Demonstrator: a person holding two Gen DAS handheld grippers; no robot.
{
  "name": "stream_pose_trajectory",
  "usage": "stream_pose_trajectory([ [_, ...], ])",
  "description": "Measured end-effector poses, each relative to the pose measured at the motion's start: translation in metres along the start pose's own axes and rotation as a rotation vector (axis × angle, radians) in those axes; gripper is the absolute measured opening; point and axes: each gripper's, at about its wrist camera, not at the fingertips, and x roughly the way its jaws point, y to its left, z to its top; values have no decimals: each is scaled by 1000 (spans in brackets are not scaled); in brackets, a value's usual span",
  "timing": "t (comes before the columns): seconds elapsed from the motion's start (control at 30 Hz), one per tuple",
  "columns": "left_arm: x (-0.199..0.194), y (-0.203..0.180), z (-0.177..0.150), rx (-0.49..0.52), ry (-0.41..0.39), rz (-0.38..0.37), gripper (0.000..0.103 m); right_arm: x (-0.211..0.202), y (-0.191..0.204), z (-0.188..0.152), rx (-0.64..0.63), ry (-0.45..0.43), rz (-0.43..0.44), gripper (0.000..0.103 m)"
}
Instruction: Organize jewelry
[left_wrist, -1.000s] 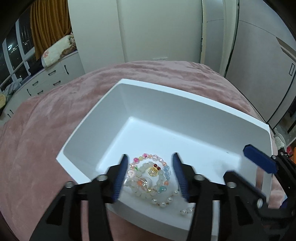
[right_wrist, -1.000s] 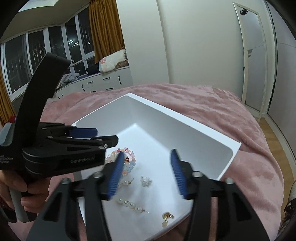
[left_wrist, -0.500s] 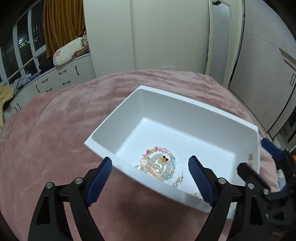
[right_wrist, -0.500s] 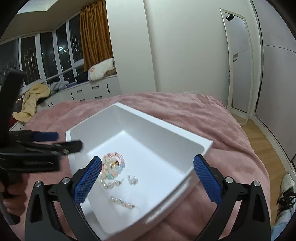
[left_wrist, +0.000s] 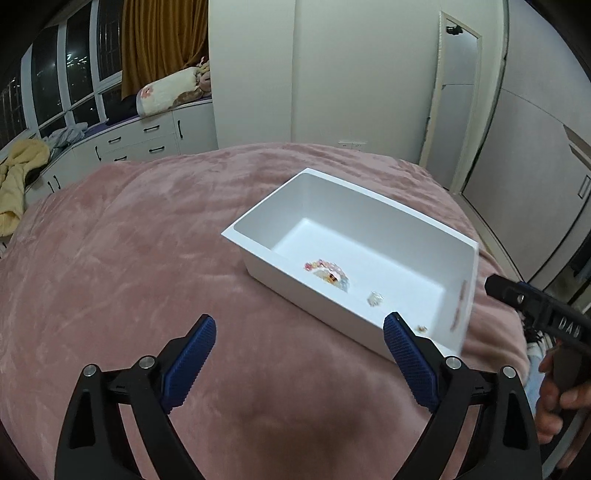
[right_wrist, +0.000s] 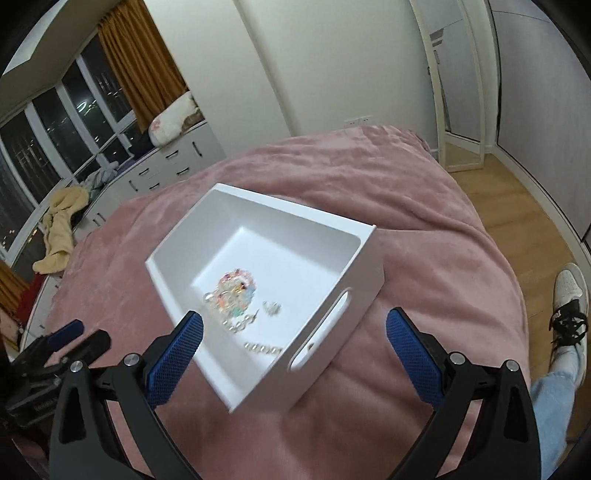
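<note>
A white rectangular box (left_wrist: 280, 284) (right_wrist: 365, 273) sits on a pink blanket (left_wrist: 129, 266) (right_wrist: 424, 229). Inside it lie a coloured bead bracelet (left_wrist: 327, 271) (right_wrist: 236, 291), a small clear piece (left_wrist: 375, 298) (right_wrist: 272, 307), a short string of pearls (right_wrist: 264, 348) and other small pieces. My left gripper (left_wrist: 299, 358) is open and empty, held above the blanket in front of the box. My right gripper (right_wrist: 293, 358) is open and empty, above the box's near end with the handle slot (right_wrist: 321, 328). The right gripper's body also shows at the right of the left wrist view (left_wrist: 535, 306).
White drawers (left_wrist: 144, 140) (right_wrist: 170, 166) run under the windows at the left, with a rolled blanket (left_wrist: 170, 92) and yellow clothes (right_wrist: 62, 229) on top. Wood floor (right_wrist: 517, 206) and a shoe (right_wrist: 567, 295) lie right of the bed. White wardrobes stand behind.
Both grippers have opened wide and pulled back and up from the box. The jewelry stays in the box. The box now looks smaller and further away in both views.
</note>
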Motion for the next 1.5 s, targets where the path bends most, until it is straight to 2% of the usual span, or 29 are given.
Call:
stream_pose_trajectory([
  [0.23, -41, -24, -13, 64, -47, 25, 93, -47, 30, -15, -136, -19, -2, 98],
  [0.6, -93, -32, -33, 146, -120, 85, 93, -77, 44, -41, -209, -40, -22, 98],
  [0.8, -96, -32, -44, 161, -108, 87, 93, -76, 50, -60, -226, -24, -10, 98],
  [1.5, -91, -31, -51, 163, -87, 97, 93, -78, 50, -63, -220, -35, -2, 98],
])
